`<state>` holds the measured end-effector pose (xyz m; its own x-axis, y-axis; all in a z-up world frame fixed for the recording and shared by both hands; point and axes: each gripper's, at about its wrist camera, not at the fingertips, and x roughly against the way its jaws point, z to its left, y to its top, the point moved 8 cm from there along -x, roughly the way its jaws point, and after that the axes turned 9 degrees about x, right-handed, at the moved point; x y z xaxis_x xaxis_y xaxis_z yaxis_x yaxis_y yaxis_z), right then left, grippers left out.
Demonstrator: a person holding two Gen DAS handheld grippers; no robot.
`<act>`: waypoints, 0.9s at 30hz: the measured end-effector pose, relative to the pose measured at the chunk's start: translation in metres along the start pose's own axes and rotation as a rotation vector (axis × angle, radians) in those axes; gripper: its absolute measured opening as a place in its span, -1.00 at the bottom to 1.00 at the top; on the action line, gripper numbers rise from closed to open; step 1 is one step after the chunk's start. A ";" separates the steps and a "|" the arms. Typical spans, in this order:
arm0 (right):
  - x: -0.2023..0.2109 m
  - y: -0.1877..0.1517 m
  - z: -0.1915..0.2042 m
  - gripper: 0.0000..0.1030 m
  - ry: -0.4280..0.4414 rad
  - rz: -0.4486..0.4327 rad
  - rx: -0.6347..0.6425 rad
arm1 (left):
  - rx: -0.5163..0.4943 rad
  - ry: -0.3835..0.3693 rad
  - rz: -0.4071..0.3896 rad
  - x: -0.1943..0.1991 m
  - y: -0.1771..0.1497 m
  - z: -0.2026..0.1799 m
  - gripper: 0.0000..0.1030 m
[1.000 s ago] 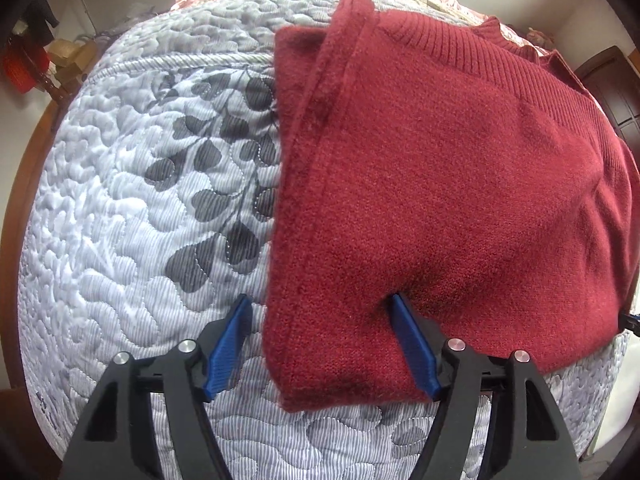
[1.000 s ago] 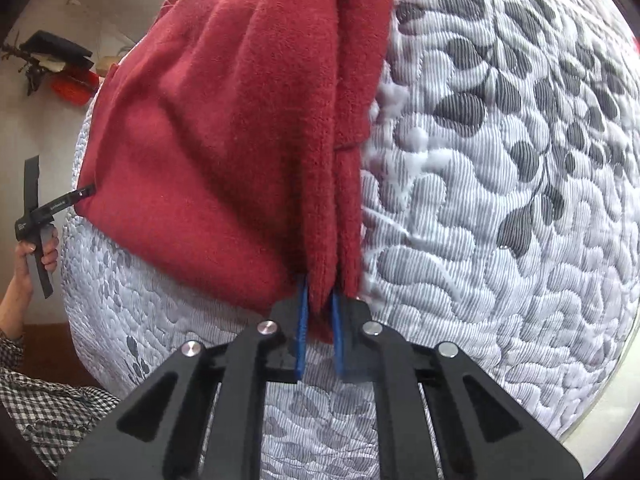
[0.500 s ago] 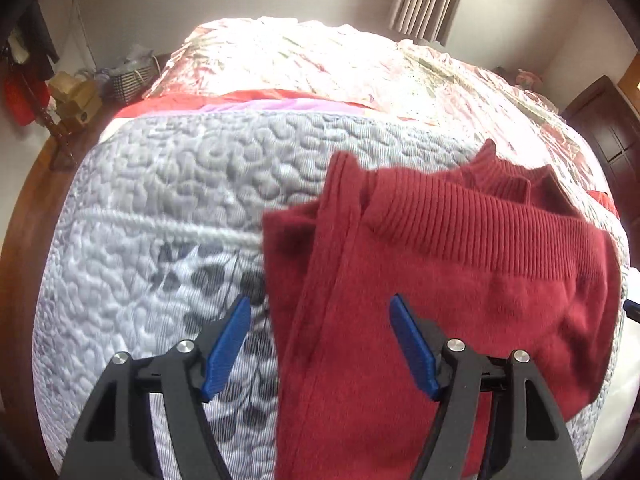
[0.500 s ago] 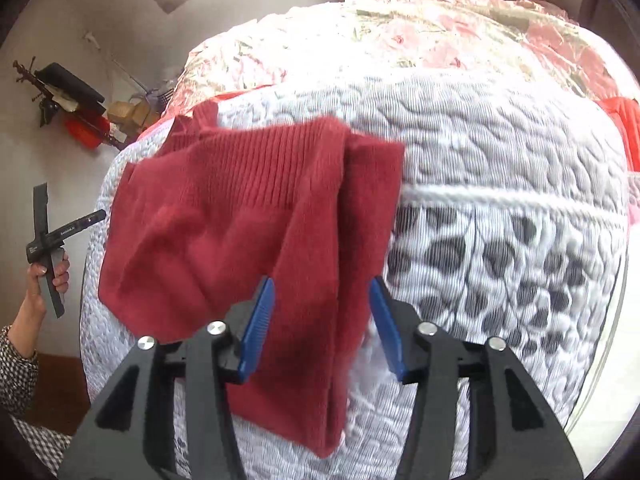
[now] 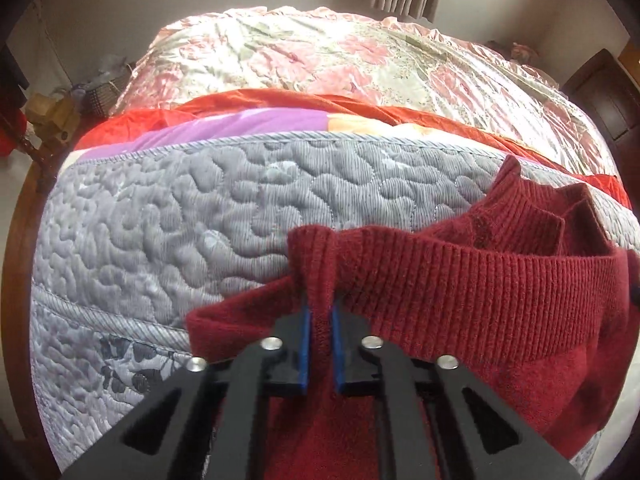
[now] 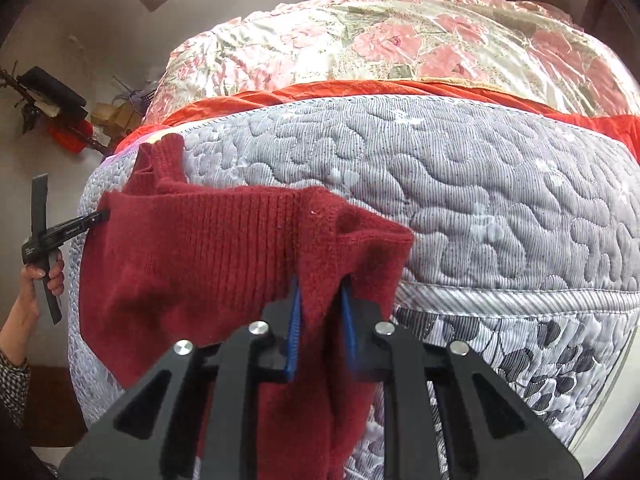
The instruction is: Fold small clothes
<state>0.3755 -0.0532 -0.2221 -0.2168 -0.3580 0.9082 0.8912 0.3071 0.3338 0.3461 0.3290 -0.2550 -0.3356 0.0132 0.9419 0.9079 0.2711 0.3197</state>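
A dark red knit sweater [image 5: 472, 300] lies partly folded on the grey quilted mattress [image 5: 180, 216], its ribbed hem bunched upward, collar standing at the far edge.

A second ago my left gripper [image 5: 319, 316] stood wide open around the near corner of the red sweater [image 5: 472, 304]; now I have it pinched shut on a raised ridge of the ribbed hem, well in from the near edge of the mattress [image 5: 168, 232]. My right gripper [image 6: 320, 308], which clamped the sweater's edge a second ago and opened half a second ago, has narrowed again around a fold at the sweater's right side. The sweater, flat before, now bunches up between the two grippers.
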 end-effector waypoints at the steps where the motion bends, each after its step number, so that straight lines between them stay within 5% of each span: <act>1: 0.004 0.000 0.001 -0.70 0.003 -0.017 -0.003 | 0.011 0.004 -0.031 0.006 0.005 0.002 -0.87; 6: 0.012 -0.001 -0.006 -0.71 0.014 -0.083 -0.045 | 0.087 -0.005 -0.155 0.032 0.018 0.021 -0.88; 11: -0.019 -0.007 -0.015 -0.66 -0.022 -0.024 -0.084 | 0.060 0.106 -0.061 -0.013 0.002 0.040 -0.87; 16: -0.018 -0.007 -0.014 -0.59 -0.040 -0.008 -0.082 | 0.005 0.179 -0.052 -0.019 -0.005 0.031 -0.85; 18: -0.011 -0.008 -0.013 -0.44 -0.028 -0.013 -0.095 | 0.009 0.167 -0.049 -0.012 -0.003 0.028 -0.77; 21: 0.004 -0.013 -0.012 0.04 -0.015 -0.025 -0.113 | 0.021 0.138 -0.055 0.007 -0.005 0.024 -0.55; 27: 0.029 -0.036 0.001 0.06 -0.058 -0.009 -0.065 | 0.015 0.053 -0.008 0.037 -0.034 0.006 -0.33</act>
<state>0.3367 -0.0736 -0.2080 -0.2456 -0.3082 0.9191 0.9127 0.2459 0.3264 0.3012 0.3265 -0.2314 -0.3288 -0.0400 0.9436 0.9013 0.2851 0.3261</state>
